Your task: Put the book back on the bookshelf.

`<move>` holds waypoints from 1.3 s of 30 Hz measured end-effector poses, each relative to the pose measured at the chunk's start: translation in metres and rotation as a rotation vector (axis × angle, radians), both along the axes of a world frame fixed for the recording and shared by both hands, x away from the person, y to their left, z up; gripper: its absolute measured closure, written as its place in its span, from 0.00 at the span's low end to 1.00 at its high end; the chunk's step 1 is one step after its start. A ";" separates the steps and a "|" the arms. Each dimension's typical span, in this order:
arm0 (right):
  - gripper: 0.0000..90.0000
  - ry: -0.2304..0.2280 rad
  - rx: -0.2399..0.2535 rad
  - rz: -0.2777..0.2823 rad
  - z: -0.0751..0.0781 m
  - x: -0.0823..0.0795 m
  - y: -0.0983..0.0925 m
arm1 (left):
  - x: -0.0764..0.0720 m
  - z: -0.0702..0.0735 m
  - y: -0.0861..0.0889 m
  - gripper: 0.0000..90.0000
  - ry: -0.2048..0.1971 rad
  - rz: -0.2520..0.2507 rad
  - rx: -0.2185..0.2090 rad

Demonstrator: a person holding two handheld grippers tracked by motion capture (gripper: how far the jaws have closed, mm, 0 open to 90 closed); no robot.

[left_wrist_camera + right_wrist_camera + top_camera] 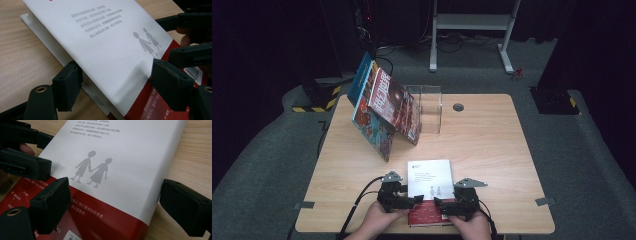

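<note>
A book [429,181] with a white cover and a red lower band lies flat near the table's front edge. Two grey figures holding hands are printed on the cover [93,170]. My left gripper [416,200] comes at the book's near left corner. In the left gripper view its jaws [116,72] stand open astride the book [105,42], one pad by the page edge, the other over the red band. My right gripper [438,203] is open at the near right corner. One jaw [113,195] is over the red band [100,217] and the other is off the spine.
Two large books, one red [394,102] and one blue [371,122], lean against a clear stand [430,107] at the back left of the wooden table [492,150]. A round grommet [458,107] sits at the back. The person's hands [379,222] are at the front edge.
</note>
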State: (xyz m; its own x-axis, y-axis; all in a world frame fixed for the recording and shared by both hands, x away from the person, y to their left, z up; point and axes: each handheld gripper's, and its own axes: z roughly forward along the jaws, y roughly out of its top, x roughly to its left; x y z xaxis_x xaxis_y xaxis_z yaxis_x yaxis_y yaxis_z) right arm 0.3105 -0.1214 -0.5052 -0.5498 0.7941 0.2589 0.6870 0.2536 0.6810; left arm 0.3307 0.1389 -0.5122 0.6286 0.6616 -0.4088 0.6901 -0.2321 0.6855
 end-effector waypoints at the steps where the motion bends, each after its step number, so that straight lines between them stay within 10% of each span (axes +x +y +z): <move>1: 0.10 0.002 -0.005 -0.012 0.001 0.001 0.000 | 0.003 0.001 0.000 0.31 0.000 -0.007 0.004; 11: 0.11 -0.091 -0.047 -0.031 0.002 0.017 0.008 | 0.020 0.004 0.005 0.38 -0.035 -0.011 0.011; 22: 0.13 -0.060 0.008 -0.019 -0.001 0.010 -0.004 | 0.012 -0.002 0.019 0.53 -0.078 0.028 -0.064; 39: 0.14 -0.058 -0.007 0.001 0.000 0.002 -0.008 | 0.008 -0.010 0.012 0.32 -0.092 0.081 -0.059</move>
State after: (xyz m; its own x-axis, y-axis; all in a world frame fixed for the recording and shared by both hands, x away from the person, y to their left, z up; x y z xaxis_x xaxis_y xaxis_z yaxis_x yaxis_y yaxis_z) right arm 0.3121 -0.1298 -0.5047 -0.5642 0.7955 0.2213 0.6464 0.2588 0.7177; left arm 0.3383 0.1504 -0.5218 0.6106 0.6883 -0.3916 0.6386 -0.1355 0.7575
